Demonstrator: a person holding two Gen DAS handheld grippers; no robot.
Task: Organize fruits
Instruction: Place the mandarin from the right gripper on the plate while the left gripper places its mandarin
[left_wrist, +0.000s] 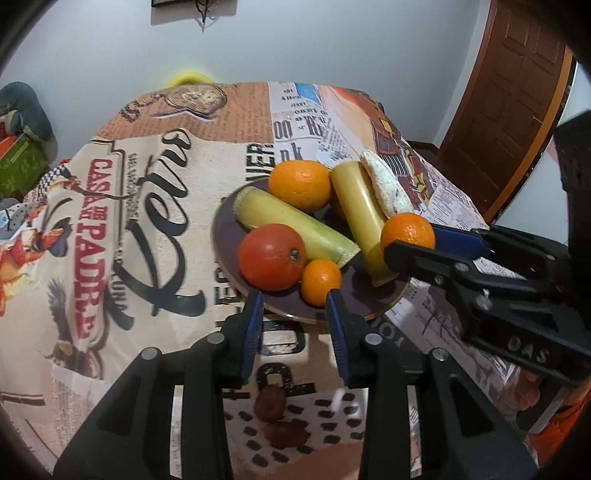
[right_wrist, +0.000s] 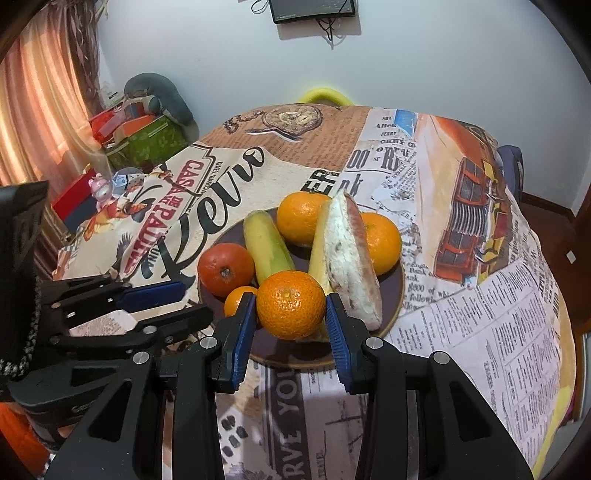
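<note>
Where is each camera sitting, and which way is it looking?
Left wrist: sits on the left gripper, looking forward and down at the fruit plate; its own two fingers show, and the right gripper reaches in from the right.
Right wrist: sits on the right gripper, looking down at the same plate; its fingers grip the front orange, and the left gripper shows at left.
Shared: plate, fruit, printed tablecloth, both grippers.
</note>
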